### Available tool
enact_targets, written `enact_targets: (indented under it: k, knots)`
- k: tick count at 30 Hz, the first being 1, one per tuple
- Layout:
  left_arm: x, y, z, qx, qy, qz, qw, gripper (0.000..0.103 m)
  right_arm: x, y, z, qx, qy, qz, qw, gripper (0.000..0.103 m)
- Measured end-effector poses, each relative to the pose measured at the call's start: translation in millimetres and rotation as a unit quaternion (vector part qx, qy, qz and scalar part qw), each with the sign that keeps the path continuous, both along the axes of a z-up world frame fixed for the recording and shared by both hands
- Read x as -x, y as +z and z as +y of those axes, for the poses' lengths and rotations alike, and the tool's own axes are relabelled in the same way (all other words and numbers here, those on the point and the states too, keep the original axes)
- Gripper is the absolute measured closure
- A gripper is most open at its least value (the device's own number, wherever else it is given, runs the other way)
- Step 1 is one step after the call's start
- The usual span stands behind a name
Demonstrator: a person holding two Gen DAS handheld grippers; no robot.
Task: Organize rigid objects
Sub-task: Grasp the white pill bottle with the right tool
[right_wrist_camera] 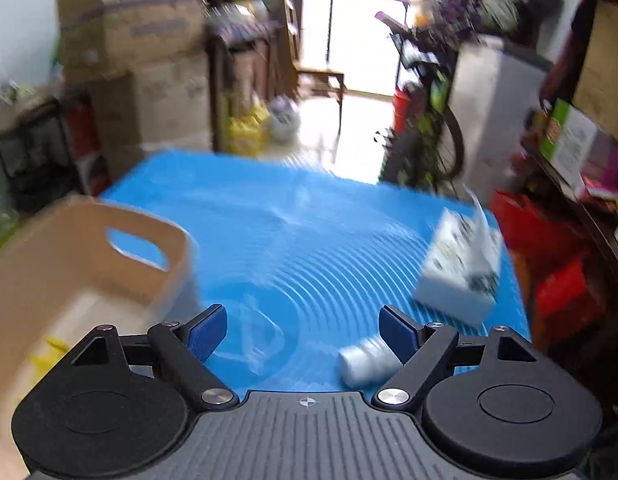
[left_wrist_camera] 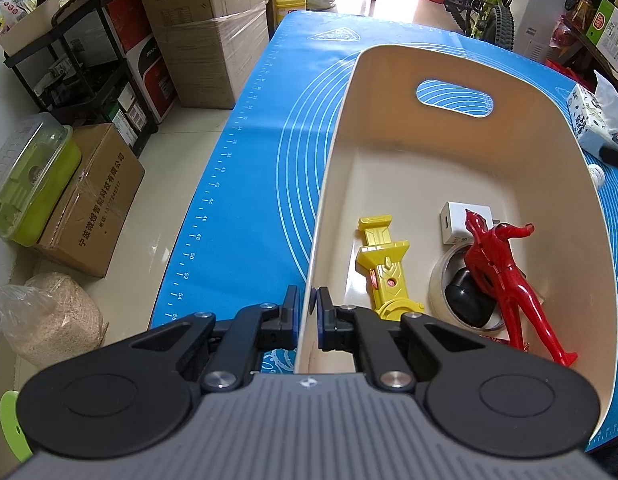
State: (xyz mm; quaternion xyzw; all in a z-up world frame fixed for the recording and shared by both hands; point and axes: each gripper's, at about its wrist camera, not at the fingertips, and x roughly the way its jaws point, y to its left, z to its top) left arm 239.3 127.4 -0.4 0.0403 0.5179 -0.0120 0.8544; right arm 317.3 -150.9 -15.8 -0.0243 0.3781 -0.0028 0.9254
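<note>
my left gripper has its fingers clamped on the near wall of the cream bin, one pad outside and one inside, which steadies it on the blue mat that covers the worktop. in the bin lie a yellow toy, a red figure, a roll of tape with a black thing inside its ring, and a small white charger block.

my right gripper is spread wide with nothing between its fingers. the view is blurred with motion. a small white ribbed bottle lies on its side on the mat just by my right-hand finger, and that looks like the next piece to collect. a tissue pack sits farther off to the right.

to do this well i'd slow down, centre the bottle between the pads, cross its short axis so it cannot roll away, and close only once both pads flank it. my left grip should not let go, so the bin stays put when i drop the bottle in.

writing: the mat's edge carries ruler numbers, 44 through 54 readable. a cardboard box on the floor bears chinese print, "宁波微煜智能科技有限公司" as far as i can read it. the tissue pack's print is too blurred.
</note>
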Motion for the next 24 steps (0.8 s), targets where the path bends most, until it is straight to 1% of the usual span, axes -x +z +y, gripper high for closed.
enact_targets:
  k: [3, 8, 12, 19, 21, 23, 24]
  knots:
    - [0, 0, 0, -0.001, 0.0, 0.0, 1.0, 0.093, -12, -25, -11, 0.004, -0.011, 0.034, 0.999, 0.018]
    - [0, -1, 0, -0.004, -0.001, 0.0, 1.0, 0.092, -21, -52, -25, 0.036, -0.019, 0.047, 0.998, 0.018]
    - [0, -1, 0, -0.005, -0.001, 0.0, 1.0, 0.092, -30, -66, -28, 0.057, -0.013, 0.049, 0.997, 0.018]
    - [0, -1, 0, -0.006, -0.001, 0.0, 1.0, 0.092, -39, -76, -30, 0.065, -0.008, 0.042, 0.997, 0.018]
    - [0, -1, 0, -0.006, -0.001, 0.0, 1.0, 0.092, -40, -77, -30, 0.067, -0.011, 0.039, 0.997, 0.02]
    - [0, -1, 0, -0.006, -0.001, 0.0, 1.0, 0.092, -40, -79, -32, 0.06, -0.011, 0.042, 0.997, 0.033]
    - [0, -1, 0, -0.006, -0.001, 0.0, 1.0, 0.092, -39, -79, -33, 0.056, -0.012, 0.04, 0.998, 0.034]
